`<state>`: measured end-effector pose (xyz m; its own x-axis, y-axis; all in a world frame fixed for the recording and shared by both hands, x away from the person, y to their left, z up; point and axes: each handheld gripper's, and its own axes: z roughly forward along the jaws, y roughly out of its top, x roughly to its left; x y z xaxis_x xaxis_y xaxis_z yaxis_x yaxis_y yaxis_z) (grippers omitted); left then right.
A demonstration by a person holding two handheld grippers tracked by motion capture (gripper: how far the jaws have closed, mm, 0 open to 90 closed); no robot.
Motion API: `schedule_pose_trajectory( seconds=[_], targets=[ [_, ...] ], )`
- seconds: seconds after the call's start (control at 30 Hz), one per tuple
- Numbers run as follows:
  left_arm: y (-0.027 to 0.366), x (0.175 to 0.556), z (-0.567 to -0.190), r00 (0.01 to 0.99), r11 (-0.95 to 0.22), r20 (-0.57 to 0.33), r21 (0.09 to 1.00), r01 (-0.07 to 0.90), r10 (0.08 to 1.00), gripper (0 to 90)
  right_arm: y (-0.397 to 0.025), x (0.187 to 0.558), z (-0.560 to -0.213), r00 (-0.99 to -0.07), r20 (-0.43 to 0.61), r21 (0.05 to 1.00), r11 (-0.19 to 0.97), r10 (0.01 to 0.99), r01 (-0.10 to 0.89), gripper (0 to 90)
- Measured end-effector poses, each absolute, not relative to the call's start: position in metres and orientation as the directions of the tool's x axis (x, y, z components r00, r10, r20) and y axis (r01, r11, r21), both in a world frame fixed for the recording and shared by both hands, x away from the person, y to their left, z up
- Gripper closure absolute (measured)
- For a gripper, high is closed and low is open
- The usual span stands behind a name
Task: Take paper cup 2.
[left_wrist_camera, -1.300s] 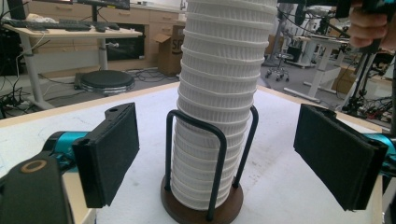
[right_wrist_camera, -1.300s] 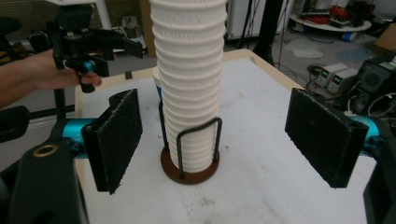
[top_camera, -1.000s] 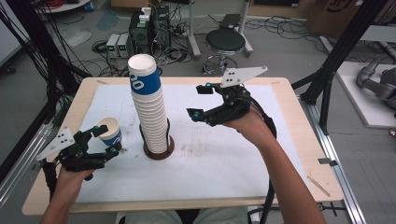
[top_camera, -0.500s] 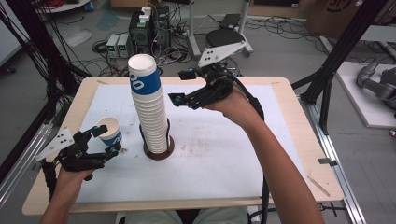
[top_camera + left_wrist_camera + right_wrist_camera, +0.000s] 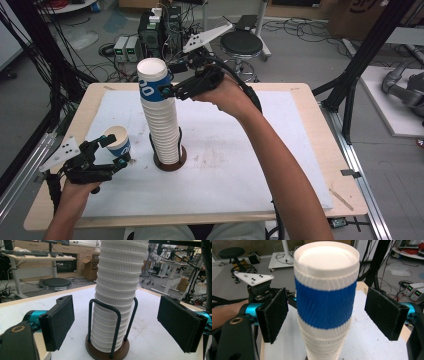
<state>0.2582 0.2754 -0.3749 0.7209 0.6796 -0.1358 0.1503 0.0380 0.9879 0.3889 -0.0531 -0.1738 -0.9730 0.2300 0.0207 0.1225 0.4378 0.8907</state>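
Tall cup stack [image 5: 161, 120] upright in holder, blue-banded top.

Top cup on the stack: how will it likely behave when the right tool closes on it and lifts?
The top cup is thin ribbed paper, so it probably dents under a hard squeeze. It looks light. Nested tightly, it may drag cups below, and the tall stack could lean in its wire holder.

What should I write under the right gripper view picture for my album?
Open tongs reach around the top blue-banded cup of a tall cup stack, pads either side, not yet squeezing.

Black right gripper [image 5: 169, 80]: teal joints, 2 padded jaws, grey plate.
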Motion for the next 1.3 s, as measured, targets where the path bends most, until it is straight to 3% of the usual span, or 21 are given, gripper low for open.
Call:
schedule_pose_trajectory(
  seconds=[0.37, 0.5, 0.87, 1.3],
  targets=[
    [0.275, 0.258, -0.375, 0.725, 0.030, -0.132, 0.988, 0.151, 0.676, 14.1, -0.033, 0.394, -0.170, -0.978, 0.038, 0.892, 0.434, 0.207, 0.127, 19.6],
    [0.275, 0.258, -0.376, 0.726, 0.030, -0.133, 0.988, 0.152, 0.675, 14.1, -0.033, 0.396, -0.170, -0.979, 0.032, 0.896, 0.428, 0.203, 0.118, 26.3],
    [0.274, 0.259, -0.376, 0.727, 0.026, -0.131, 0.988, 0.153, 0.675, 14.3, -0.038, 0.395, -0.161, -0.977, 0.032, 0.915, 0.387, 0.211, 0.114, 30.3],
    [0.273, 0.258, -0.375, 0.731, 0.029, -0.132, 0.988, 0.151, 0.669, 14.4, -0.053, 0.388, -0.135, -0.974, 0.038, 0.961, 0.259, 0.224, 0.097, 30.8]
  ],
)
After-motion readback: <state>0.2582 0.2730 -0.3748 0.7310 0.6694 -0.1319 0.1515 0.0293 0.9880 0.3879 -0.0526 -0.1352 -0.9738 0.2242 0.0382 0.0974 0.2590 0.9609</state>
